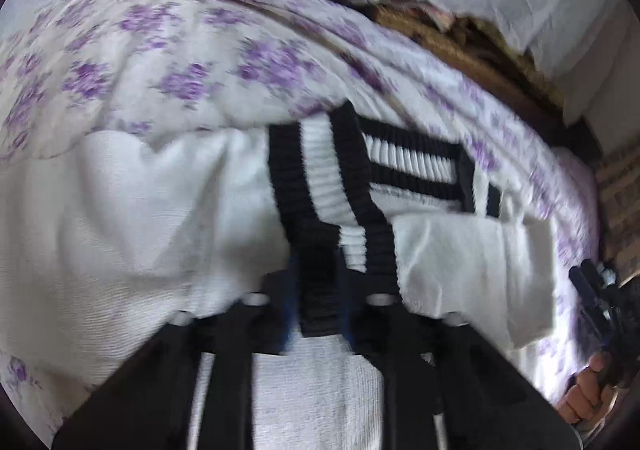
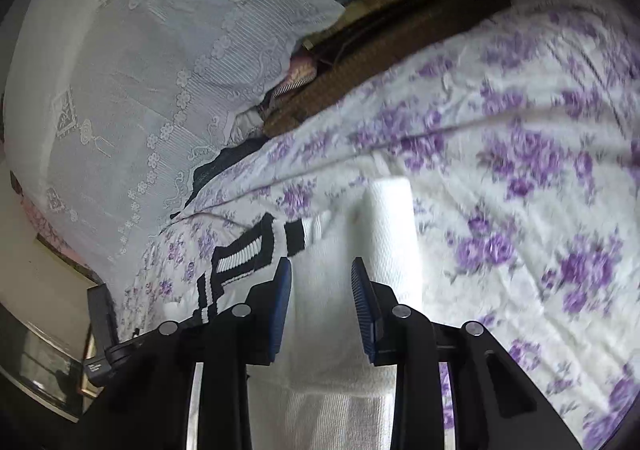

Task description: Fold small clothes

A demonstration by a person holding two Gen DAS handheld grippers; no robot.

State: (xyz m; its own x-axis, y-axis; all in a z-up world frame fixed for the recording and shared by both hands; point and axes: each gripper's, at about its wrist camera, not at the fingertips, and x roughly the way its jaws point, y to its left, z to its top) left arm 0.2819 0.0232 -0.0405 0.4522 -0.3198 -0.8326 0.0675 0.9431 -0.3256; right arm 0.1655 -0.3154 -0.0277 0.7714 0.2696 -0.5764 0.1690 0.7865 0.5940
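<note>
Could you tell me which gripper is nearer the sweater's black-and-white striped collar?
Left. The left gripper is shut on the striped collar; the right gripper, jaws open, hovers over the white body beside it.

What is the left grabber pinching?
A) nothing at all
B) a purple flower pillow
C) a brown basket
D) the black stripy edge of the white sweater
D: in the left wrist view the left gripper is closed on the black ribbed trim of the white sweater, which lies on the purple-flowered sheet.
</note>
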